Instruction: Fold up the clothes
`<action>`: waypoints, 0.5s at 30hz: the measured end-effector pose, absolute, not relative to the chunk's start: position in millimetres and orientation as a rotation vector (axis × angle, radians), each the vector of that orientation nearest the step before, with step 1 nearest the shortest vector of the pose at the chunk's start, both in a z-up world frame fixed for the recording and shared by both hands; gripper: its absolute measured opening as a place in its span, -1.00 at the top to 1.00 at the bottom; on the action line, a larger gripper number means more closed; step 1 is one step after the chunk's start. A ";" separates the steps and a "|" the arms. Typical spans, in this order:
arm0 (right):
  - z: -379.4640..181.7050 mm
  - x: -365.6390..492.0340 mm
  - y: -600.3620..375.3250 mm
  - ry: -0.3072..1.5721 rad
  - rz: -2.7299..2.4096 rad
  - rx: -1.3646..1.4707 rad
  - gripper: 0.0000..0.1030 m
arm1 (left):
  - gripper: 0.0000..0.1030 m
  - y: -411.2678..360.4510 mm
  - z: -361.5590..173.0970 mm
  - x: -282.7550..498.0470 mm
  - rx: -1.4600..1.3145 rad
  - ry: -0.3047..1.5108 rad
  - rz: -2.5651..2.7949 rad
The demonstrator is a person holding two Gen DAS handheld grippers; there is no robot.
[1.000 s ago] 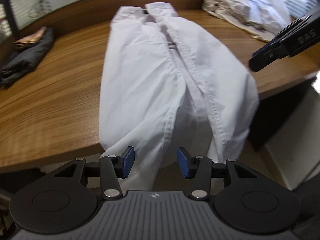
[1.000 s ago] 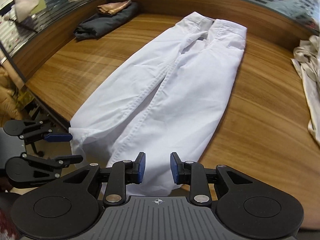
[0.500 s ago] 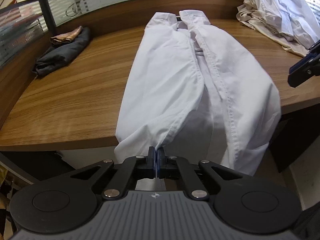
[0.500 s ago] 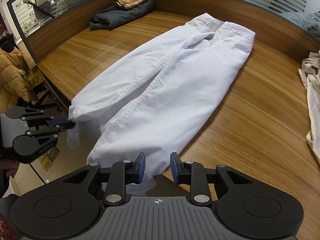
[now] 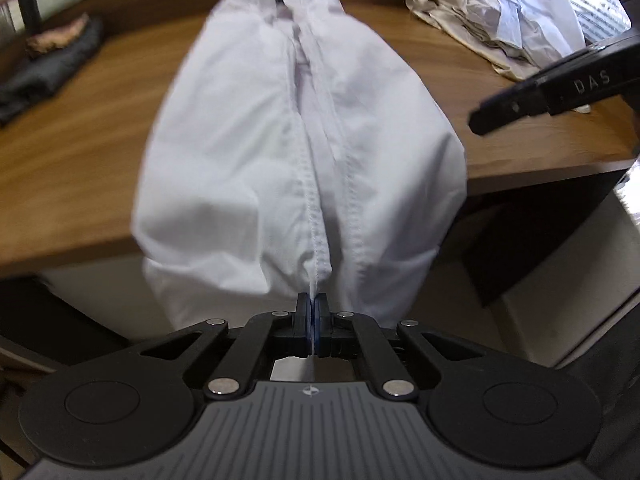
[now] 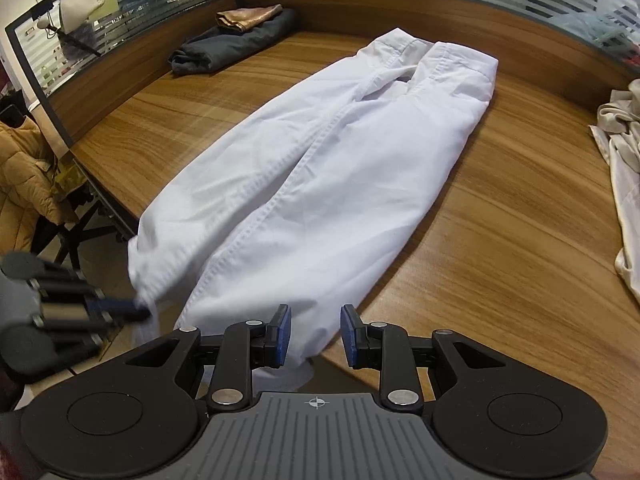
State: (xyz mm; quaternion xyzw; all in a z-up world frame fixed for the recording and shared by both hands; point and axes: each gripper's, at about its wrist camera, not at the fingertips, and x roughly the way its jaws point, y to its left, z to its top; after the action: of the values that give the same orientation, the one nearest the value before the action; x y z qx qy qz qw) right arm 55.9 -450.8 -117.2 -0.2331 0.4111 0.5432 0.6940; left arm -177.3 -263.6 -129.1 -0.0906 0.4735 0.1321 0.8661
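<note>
White trousers (image 5: 248,140) lie lengthwise on the wooden table (image 5: 72,184), waistband at the far end, both leg ends hanging over the near edge. My left gripper (image 5: 312,316) is shut on the seam at the end of the left leg, and the cloth runs taut from its pads. In the right wrist view the same left gripper (image 6: 136,312) pinches that leg end off the table edge. My right gripper (image 6: 315,336) stands open just above the end of the other leg of the trousers (image 6: 340,160); cloth shows beneath its jaws, and the pads do not press on it.
A dark folded garment (image 6: 236,44) with a tan cloth (image 6: 248,16) on top lies at the far left of the table (image 6: 500,240). A heap of pale clothes (image 5: 508,12) sits at the right. A brown jacket (image 6: 20,184) hangs left of the table edge.
My left gripper closed from open onto the left leg's end seam and has shifted sideways with it. My right gripper came slightly nearer the other leg end, its jaws unchanged.
</note>
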 end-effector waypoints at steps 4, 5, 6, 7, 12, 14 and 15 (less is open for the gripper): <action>-116.2 58.7 -443.1 0.912 1.201 -0.505 0.43 | 0.78 -250.6 -122.3 -180.6 -0.273 0.957 0.270; -116.2 60.2 -441.4 0.910 1.196 -0.499 0.43 | 0.67 -247.0 -118.2 -183.3 -0.283 0.941 0.267; -116.4 61.5 -439.3 0.910 1.190 -0.492 0.42 | 0.46 -243.8 -114.0 -185.8 -0.289 0.929 0.266; -117.2 63.2 -436.9 0.911 1.180 -0.485 0.41 | 0.32 -239.9 -108.8 -187.7 -0.289 0.915 0.273; -126.7 77.1 -428.5 0.949 1.080 -0.424 0.13 | 0.04 -207.7 -84.9 -184.4 -0.298 0.872 0.341; -132.9 83.3 -424.5 0.974 1.031 -0.398 0.13 | -0.05 -191.2 -79.9 -178.9 -0.309 0.864 0.373; -136.2 86.0 -421.8 0.985 1.010 -0.392 0.13 | -0.05 -183.0 -78.6 -174.3 -0.313 0.865 0.388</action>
State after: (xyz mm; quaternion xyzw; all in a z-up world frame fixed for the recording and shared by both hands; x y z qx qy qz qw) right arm 86.0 -421.8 -136.2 -0.1788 0.4499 0.4609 0.7437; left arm -174.3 -183.0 -78.6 -0.1502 0.4148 0.1858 0.8780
